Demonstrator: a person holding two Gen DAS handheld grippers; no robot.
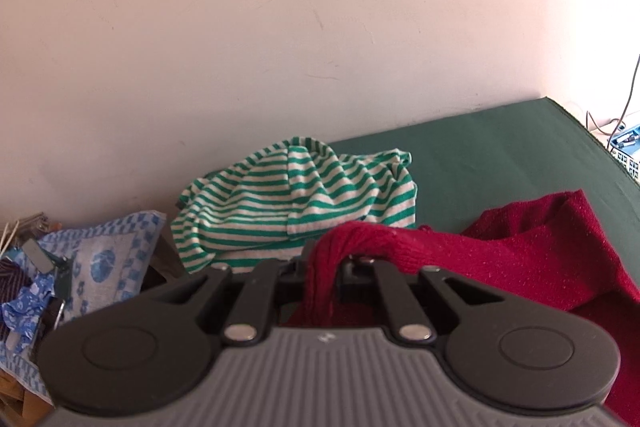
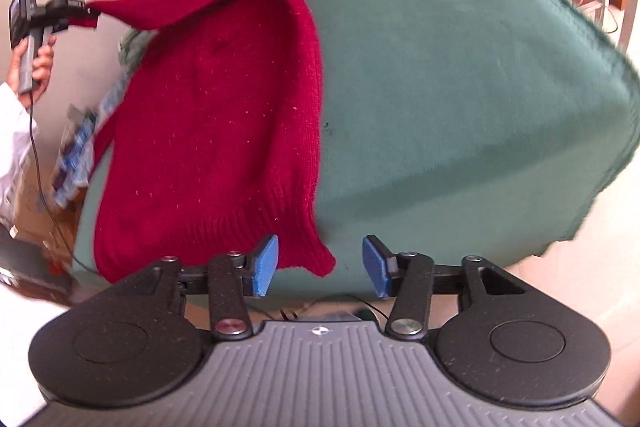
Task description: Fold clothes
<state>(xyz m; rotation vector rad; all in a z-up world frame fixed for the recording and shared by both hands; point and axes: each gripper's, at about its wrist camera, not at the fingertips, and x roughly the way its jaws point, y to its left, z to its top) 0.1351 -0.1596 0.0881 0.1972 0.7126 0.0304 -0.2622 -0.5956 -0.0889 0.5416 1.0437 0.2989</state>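
Blue pads of our right gripper (image 2: 320,265) stand wide apart, empty, at the hem of the red sweater (image 2: 224,131). Our left gripper (image 2: 86,11) pinches its far end aloft above the green table (image 2: 460,87); the striped shirt (image 1: 296,195) lies crumpled, unfolded.

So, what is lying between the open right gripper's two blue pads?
In the right wrist view, the red sweater's ribbed hem corner pokes into the gap of the right gripper; behind it is the green table cover.
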